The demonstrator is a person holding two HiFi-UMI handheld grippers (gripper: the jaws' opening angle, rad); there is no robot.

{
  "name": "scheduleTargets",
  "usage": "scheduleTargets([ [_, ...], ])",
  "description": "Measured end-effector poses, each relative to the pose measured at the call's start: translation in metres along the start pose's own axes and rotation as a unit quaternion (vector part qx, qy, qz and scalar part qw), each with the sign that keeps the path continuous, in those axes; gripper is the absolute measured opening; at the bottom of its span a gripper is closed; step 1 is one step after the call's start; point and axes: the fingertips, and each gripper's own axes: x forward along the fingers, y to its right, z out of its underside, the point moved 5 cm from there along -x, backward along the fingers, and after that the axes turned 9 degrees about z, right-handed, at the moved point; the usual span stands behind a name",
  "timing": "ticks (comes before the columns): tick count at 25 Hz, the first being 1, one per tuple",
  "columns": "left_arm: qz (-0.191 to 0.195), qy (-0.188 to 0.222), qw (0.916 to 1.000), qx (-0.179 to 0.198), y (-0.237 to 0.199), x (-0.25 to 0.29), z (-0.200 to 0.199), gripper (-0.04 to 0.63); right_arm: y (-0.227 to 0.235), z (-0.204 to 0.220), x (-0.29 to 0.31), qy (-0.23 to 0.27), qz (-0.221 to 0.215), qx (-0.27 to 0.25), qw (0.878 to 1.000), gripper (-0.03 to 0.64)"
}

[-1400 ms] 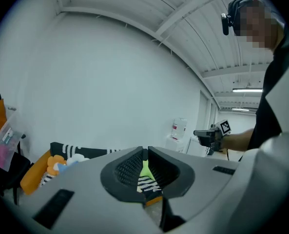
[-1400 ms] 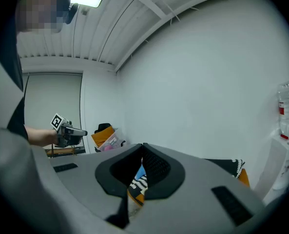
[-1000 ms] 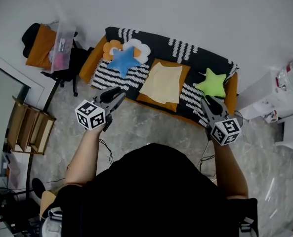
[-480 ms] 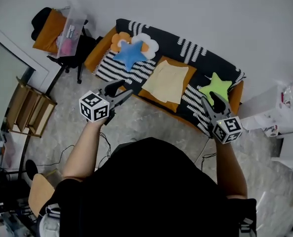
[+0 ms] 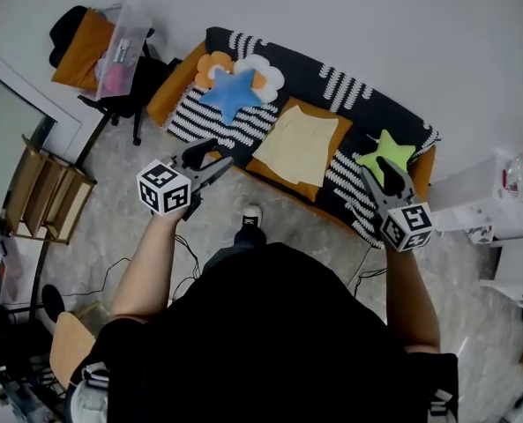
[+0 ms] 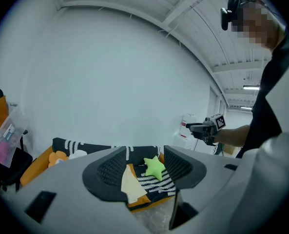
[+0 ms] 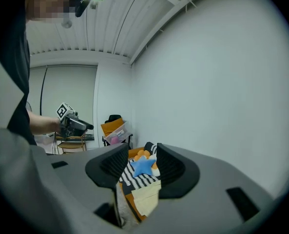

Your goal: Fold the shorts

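My left claw [image 5: 213,158] and right claw [image 5: 385,169], just opening and empty, hang short of the flat yellow shorts [image 5: 302,144] on the sofa [image 5: 367,104]; I judge folding unstarted.

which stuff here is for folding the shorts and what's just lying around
For the job: pale yellow shorts, the sofa they lie on.
Just lying about: blue star pillow, green star pillow, flower pillow, plastic box, wooden rack.

White wall [image 5: 376,25], pale mottled floor [image 5: 120,192], striped sofa [image 5: 367,104], perhaps wooden shelves [image 5: 45,203] left.
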Motion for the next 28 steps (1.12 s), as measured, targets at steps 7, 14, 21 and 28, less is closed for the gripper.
scheduleTargets([
  [7, 0.02, -0.007, 0.9998, -0.006, -0.07, 0.025, -0.017, 0.262, 0.015, -0.018, 0.054, 0.004, 0.035, 0.01, 0.999, 0.192],
  [14, 0.039, -0.014, 0.9991, -0.004, -0.154, 0.055, -0.04, 0.265, 0.03, -0.024, 0.115, -0.007, 0.057, 0.003, 0.998, 0.192],
  [21, 0.066, -0.017, 0.9976, -0.009, -0.223, 0.088, -0.06, 0.265, 0.048, -0.034, 0.163, -0.021, 0.096, -0.001, 0.995, 0.192],
  [28, 0.094, -0.023, 0.9952, -0.009, -0.274, 0.118, -0.07, 0.265, 0.06, -0.035, 0.198, -0.032, 0.126, 0.005, 0.992, 0.192],
])
